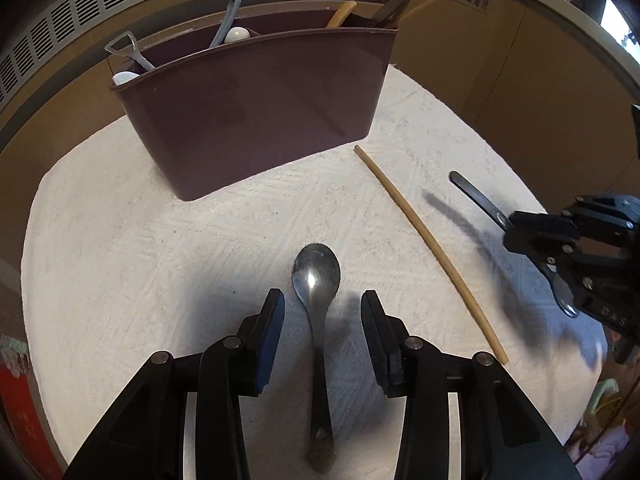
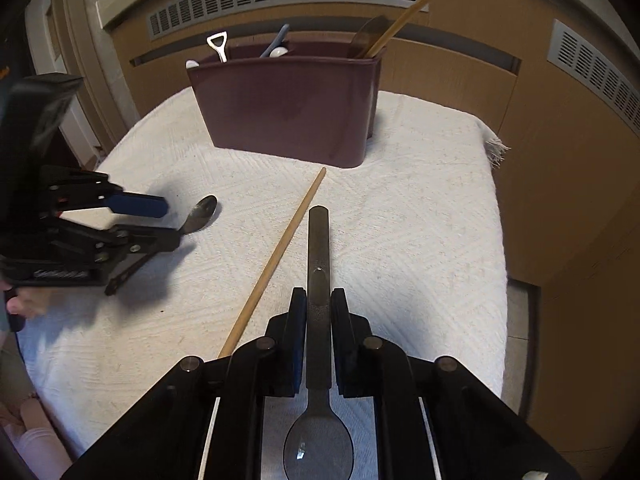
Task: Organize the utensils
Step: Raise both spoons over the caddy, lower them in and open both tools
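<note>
A metal spoon (image 1: 316,276) lies on the white cloth (image 1: 160,260), bowl pointing away from me. My left gripper (image 1: 322,310) stands open astride its neck, and the pads do not touch it. My right gripper (image 2: 319,308) is shut on the flat handle of a dark spoon (image 2: 318,248), whose bowl sits near the camera. From the left wrist view that right gripper (image 1: 516,236) holds the dark spoon (image 1: 476,194) slightly off the cloth. A wooden chopstick (image 2: 276,256) lies between the two spoons. The maroon utensil holder (image 2: 288,104) stands at the back.
The holder (image 1: 260,112) contains several utensils: a shovel-handled spoon (image 1: 128,50), white spoons, a chopstick (image 2: 400,24) and a dark spatula. The cloth-covered table ends close on the right, with a fringe (image 2: 496,148) at its corner. Brown panelled walls with vents surround it.
</note>
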### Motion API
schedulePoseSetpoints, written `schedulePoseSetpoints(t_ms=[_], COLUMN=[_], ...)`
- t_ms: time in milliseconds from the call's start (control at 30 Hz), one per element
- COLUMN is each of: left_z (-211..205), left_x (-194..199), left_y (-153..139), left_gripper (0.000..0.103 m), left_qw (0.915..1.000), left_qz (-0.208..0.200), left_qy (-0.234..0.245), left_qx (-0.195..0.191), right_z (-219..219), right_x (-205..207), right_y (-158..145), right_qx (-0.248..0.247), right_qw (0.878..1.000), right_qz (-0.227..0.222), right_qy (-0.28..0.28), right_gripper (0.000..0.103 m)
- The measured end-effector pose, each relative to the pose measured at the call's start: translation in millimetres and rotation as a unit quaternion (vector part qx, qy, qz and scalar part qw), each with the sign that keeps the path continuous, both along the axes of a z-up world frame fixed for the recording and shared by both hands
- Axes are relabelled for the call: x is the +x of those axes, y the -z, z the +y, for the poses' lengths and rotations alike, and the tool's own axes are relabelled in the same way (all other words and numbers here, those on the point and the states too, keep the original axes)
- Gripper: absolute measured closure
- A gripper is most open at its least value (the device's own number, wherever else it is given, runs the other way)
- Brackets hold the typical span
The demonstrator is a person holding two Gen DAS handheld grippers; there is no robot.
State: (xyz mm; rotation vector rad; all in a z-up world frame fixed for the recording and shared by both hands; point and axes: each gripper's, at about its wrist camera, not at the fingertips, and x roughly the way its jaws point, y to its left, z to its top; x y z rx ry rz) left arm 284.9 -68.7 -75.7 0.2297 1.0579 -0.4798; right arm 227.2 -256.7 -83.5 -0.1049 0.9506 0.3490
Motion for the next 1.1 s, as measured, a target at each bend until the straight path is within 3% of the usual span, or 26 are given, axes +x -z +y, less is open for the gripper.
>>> schedulePoseSetpoints(t_ms=[267,300,367,533,733,1000,1100], left_z=[-14,-14,-10,14,43,46,47], left_x=[13,12,7,-23,-66,-66,-64], left_y=[8,9,9,-5,-65,-90,-112], left_gripper=[0.063,0.063,0.074,0.074,0.074,0.074,0.074], left_qw=[0.9995,0.9995,0.9991,0.9959,0.9758,0.9637,0.9578], left_qz=[-0.011,-0.016,-0.034,-0.060,-0.166,-0.201,-0.222], left_qy=[-0.013,-0.014,-0.020,-0.049,-0.088,-0.099,-0.097], left_qx=[0.028,0.025,0.015,-0.047,-0.112,-0.145,-0.155], right_z=[-7,-9,-11,-10,-4,2,5], right_x=[-11,-10,-10,-12,-20,-21,-18], right_y=[2,3,2,-10,-29,-50,-63], right_qx=[0.011,0.014,0.021,0.044,0.056,0.073,0.077], right_qw=[1.000,1.000,0.999,0.997,0.995,0.991,0.989], right_qz=[-0.003,-0.003,-0.007,-0.037,-0.074,-0.100,-0.117], right_qy=[0.011,0.015,0.023,0.044,0.045,0.048,0.045], right_gripper=[0.093,0.093,0.093,0.093,0.093,0.093,0.093])
